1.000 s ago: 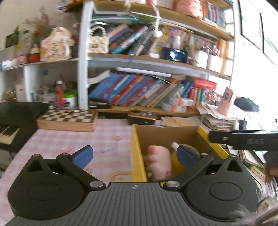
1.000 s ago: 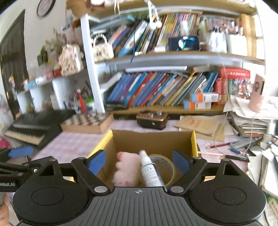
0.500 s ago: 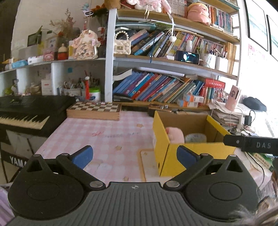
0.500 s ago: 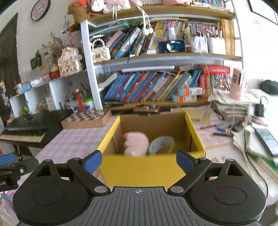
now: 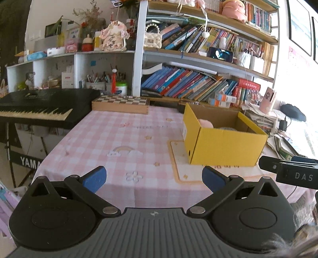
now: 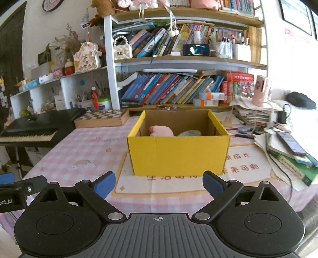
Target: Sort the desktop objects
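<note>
Both the left gripper (image 5: 153,176) and right gripper (image 6: 159,183) hang empty off the desk's (image 6: 83,152) near edge, the right's jaws opening, since the pink plush (image 6: 161,131) (and perhaps a tape roll) already sits in the yellow box (image 6: 178,154).

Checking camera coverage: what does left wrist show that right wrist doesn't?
Left wrist only: the yellow box's left side wall, and the full keyboard with its stand.
Right wrist only: the wall clock, the phone on the paper stack, and the box's full front face.
Both: pink plush in the box, chessboard, bookshelf, and both claws, left claw and right claw, empty.
</note>
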A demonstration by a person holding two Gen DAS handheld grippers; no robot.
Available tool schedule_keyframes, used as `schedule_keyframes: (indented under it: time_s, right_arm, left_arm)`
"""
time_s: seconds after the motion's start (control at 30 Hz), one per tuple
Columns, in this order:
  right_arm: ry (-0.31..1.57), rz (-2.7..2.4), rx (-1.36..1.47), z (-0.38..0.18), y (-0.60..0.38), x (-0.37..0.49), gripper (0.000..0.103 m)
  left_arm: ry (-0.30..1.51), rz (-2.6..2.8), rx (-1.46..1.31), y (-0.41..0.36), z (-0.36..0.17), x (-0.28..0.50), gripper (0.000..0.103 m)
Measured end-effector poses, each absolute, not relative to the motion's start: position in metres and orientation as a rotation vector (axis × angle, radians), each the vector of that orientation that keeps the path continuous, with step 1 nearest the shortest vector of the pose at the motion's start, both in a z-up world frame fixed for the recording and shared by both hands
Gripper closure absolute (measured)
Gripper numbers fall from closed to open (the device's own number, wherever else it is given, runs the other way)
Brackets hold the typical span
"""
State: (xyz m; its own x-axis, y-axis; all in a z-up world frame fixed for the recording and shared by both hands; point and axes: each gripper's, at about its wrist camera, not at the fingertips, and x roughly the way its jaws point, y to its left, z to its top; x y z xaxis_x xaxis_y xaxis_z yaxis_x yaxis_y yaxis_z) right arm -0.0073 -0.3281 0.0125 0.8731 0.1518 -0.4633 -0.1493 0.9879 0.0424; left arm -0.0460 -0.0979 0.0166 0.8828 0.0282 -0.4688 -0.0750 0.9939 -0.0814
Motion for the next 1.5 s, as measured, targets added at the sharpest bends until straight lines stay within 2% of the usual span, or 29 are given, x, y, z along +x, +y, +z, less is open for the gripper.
schedule_keyframes:
  time_s: [0.63, 1.5]
  right_arm:
    - [0.564, 0.159, 0.004, -0.002, -0.309, -0.040, 0.000]
    - [0.611, 0.170, -0.002, -0.008, -0.303, -0.041, 0.000]
  left_arm:
    - [0.540, 0.064, -0.084, -0.096, 0.006, -0.077, 0.000]
    - [0.540, 0.041, -0.074, -0.101, 0.004, -0.078, 0.000]
